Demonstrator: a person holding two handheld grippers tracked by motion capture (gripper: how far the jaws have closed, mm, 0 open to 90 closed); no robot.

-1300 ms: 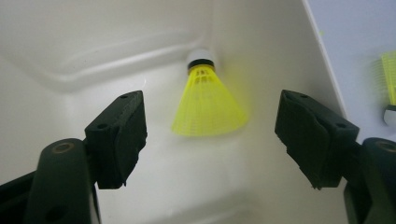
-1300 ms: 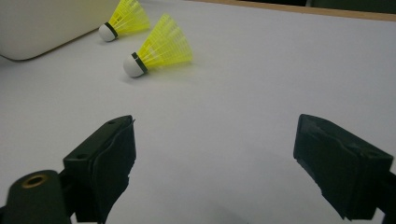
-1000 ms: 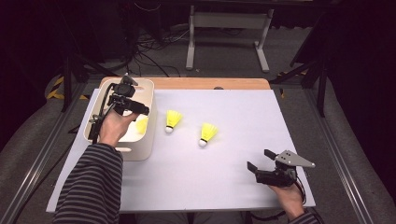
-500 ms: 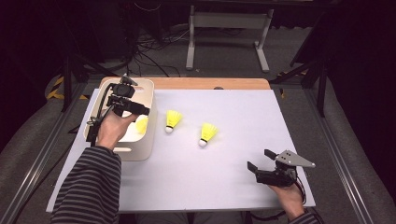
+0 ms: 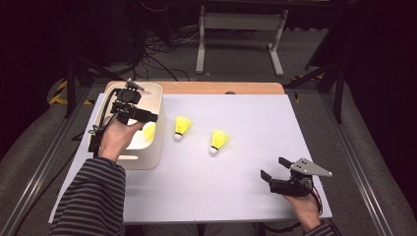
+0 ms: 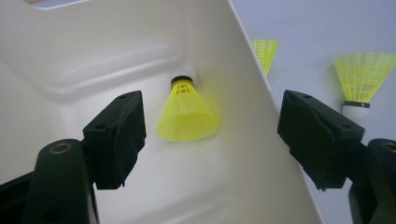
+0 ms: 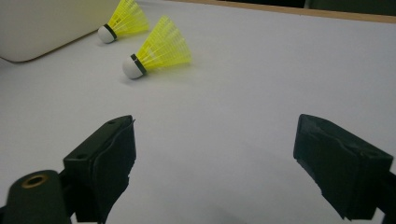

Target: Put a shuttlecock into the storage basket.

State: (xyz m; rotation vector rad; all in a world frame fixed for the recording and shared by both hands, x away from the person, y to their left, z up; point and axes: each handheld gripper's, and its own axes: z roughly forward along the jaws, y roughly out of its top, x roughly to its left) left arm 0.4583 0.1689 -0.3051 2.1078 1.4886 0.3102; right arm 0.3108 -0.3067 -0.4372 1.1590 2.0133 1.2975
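While the left gripper is held over the white bin with jaws spread and empty, 1 yellow shuttlecock is seen lying inside, against the bin's wall. 2 more shuttlecocks are left on the table just beside the bin. Near the table's front right corner, the right gripper is held released.

White sheet covers the bench, bare wood strip showing along the far edge. Small dark spot at that edge. Metal rails run down both sides of the bench. Grey floor beyond, with a white metal stand and black cables tangled left of it. Yellow-black tape on the floor at far left. Background dark.
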